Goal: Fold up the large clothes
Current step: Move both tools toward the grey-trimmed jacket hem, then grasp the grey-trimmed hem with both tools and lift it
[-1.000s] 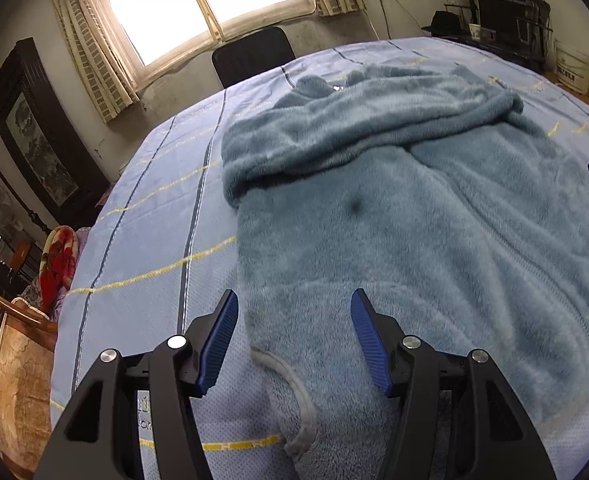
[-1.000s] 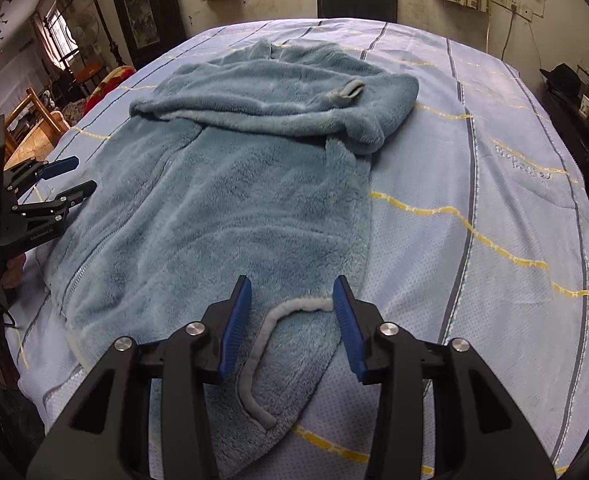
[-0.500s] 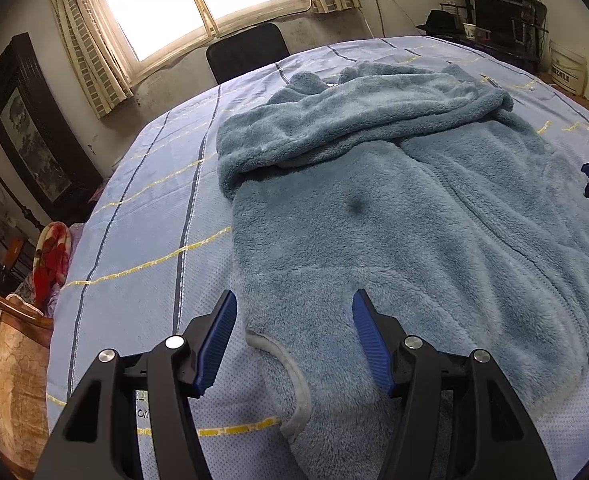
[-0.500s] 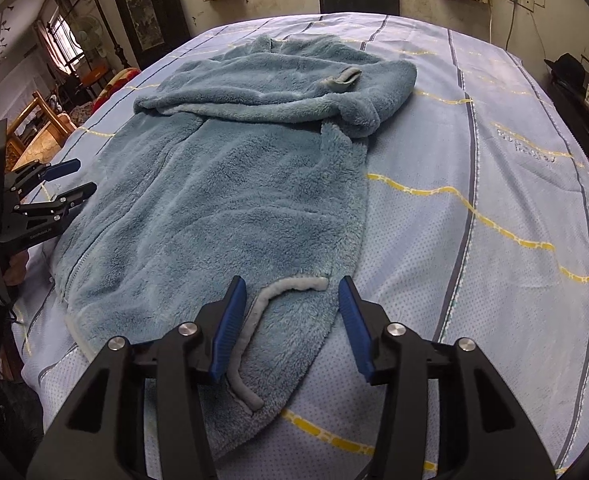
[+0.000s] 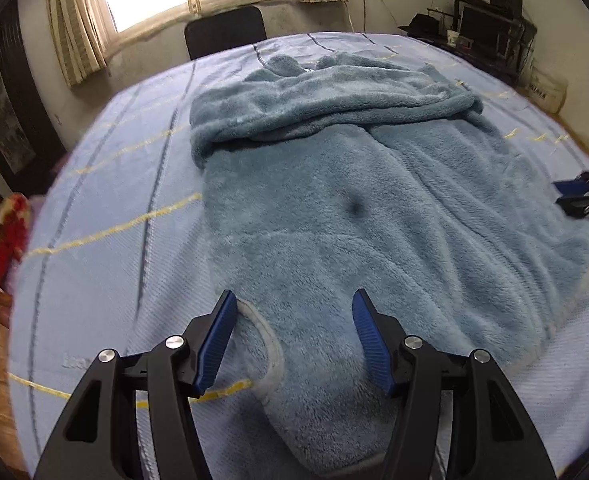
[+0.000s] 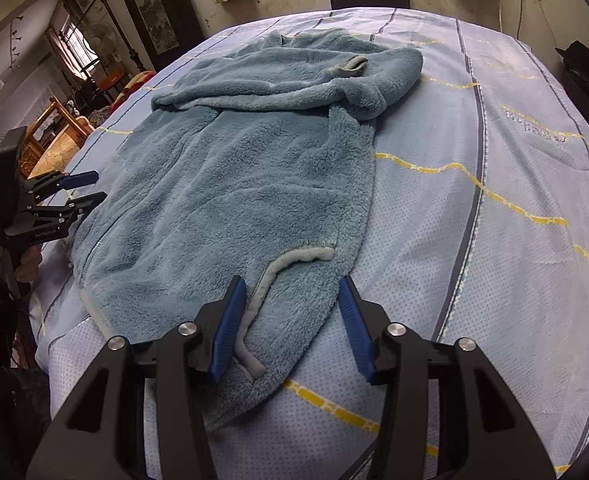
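A large blue fleece robe (image 5: 334, 208) lies spread flat on a bed, its upper part folded over at the far end (image 6: 294, 72). My left gripper (image 5: 294, 296) is open and hovers over the robe's near left hem corner, where a pale trim (image 5: 270, 344) curves between the fingers. My right gripper (image 6: 291, 282) is also open, above the near right hem corner and its pale trim (image 6: 290, 260). Neither gripper's pads press on the cloth. Each gripper shows in the other's view: the right gripper (image 5: 582, 196) and the left gripper (image 6: 78, 196), both at the robe's sides.
The bed carries a light-blue sheet (image 6: 494, 200) with yellow and dark stripes. A black chair (image 5: 224, 34) stands at the far edge under a window. Wooden furniture (image 6: 54, 128) is at the left, a cluttered desk (image 5: 486, 28) at the right. A hand (image 6: 26, 264) holds the left gripper.
Both grippers have tipped further down, so the hem corners sit higher between the fingers. The right jaws stand slightly wider. The robe has not moved.
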